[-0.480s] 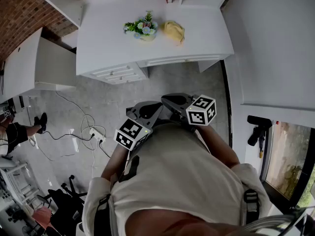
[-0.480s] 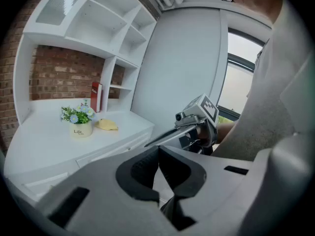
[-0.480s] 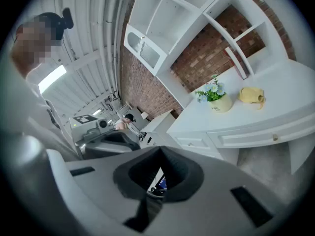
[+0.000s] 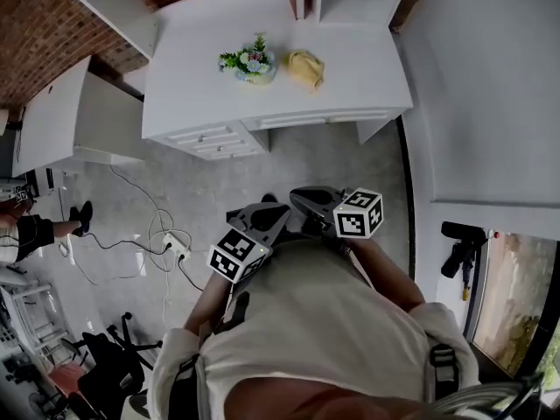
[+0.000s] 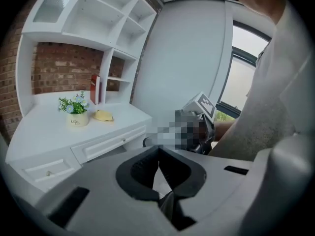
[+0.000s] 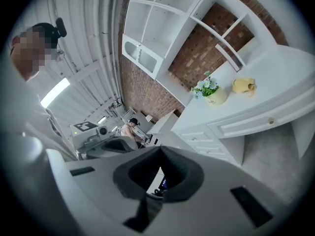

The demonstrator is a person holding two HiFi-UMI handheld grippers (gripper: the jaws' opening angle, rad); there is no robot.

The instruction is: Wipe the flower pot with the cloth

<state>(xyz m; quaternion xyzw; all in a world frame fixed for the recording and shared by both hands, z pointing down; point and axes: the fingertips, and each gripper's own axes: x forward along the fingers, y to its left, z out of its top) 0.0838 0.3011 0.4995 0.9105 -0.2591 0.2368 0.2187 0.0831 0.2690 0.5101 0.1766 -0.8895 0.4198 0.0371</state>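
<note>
White bench [image 4: 367,68] is sitting below open shelving and a brick wall, well ahead of the person. Both hands are staying tucked in at the chest, side by side. The left gripper [image 5: 159,181] is tipping downward and the right gripper [image 6: 156,181] is pointing nearly level. Each gripper is pressing its jaws together on nothing. The flower pot [image 4: 252,64] is standing on the bench top with the yellow cloth [image 4: 306,66] lying just beside it, both well apart from either gripper, across grey floor [image 4: 262,173].
</note>
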